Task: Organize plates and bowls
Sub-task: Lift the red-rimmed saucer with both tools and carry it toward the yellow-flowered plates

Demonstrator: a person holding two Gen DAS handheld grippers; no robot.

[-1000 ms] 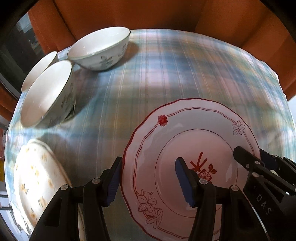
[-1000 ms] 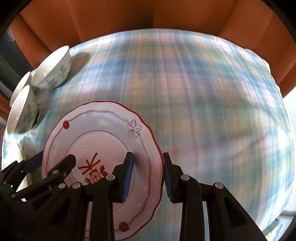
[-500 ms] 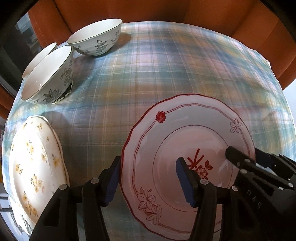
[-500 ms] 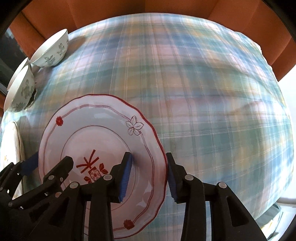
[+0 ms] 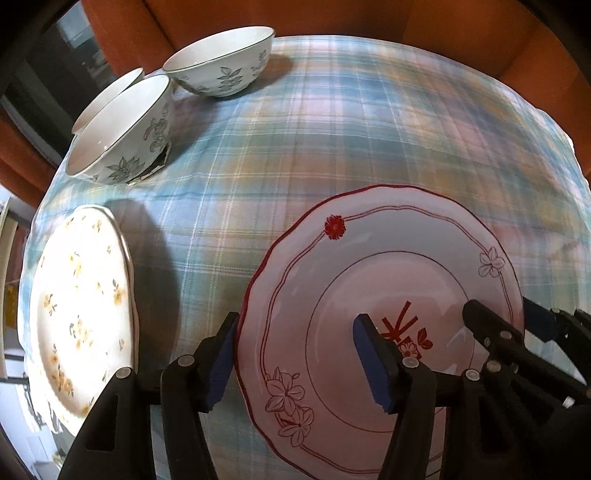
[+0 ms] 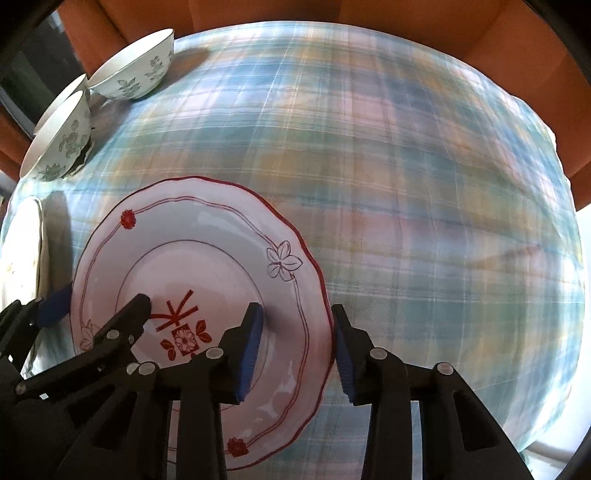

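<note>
- left gripper straddles the left rim of the red plate; one pad outside the rim, one over the plate's well; jaws spread, outer pad at or very near the edge, can't tell if it touches
- right gripper straddles the plate's right rim; jaws part-open, gap visible on both sides of the rim, no pinch
- each gripper also shows in the other's view, on opposite sides of the plate
- red plate sits on the cloth, near edge of the table
- yellow-flower plate lies left of it, apart; looks like another plate underneath
- far left: three bowls; two nested and tilted, third upright just beyond them
- orange seat backs behind the table
</note>
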